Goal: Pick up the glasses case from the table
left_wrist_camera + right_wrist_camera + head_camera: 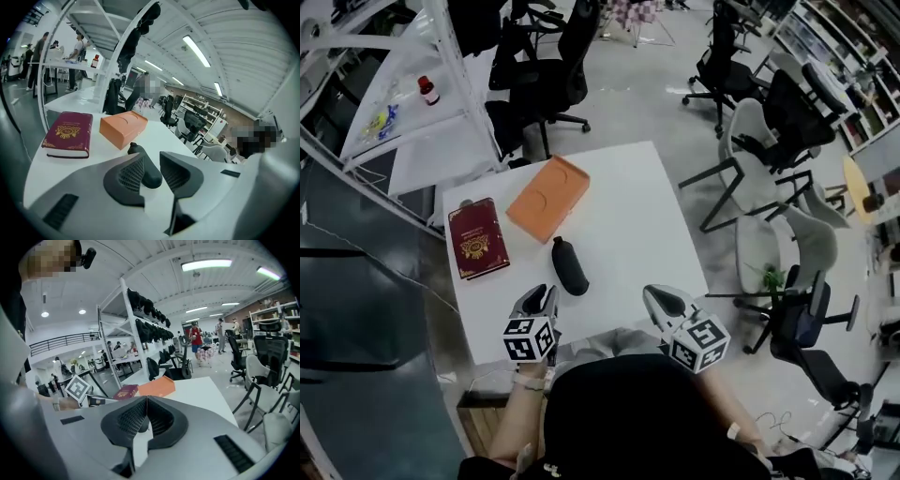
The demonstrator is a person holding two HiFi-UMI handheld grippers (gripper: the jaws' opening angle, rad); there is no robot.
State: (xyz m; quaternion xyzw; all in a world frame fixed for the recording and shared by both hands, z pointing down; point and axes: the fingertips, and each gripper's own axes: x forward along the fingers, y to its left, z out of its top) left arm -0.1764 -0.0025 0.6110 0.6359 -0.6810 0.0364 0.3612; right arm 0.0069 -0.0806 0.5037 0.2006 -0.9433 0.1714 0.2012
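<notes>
Closest to the head camera is the person's dark top [647, 412], and just beyond it both grippers reach over the near edge of the white table [637, 216]. The left gripper [546, 296] points at the near end of the glasses case [569, 265], a black, long and rounded thing. It lies flat on the table, about in the middle and a little toward the near edge. In the left gripper view the jaws stand a little apart, and the rounded end of the case shows in the gap between them. The pads do not press on it; whether one pad touches it I cannot tell. The right gripper [662, 298] hovers to the right of the case, apart from it. In the right gripper view its jaws meet at the tips and hold nothing. Beyond the case lies an orange box [547, 198], near it but not touching. To the left of the case lies a dark red book [478, 238] with a gold emblem on its cover. Black office chairs [572, 47] stand on the grey floor behind the table.
</notes>
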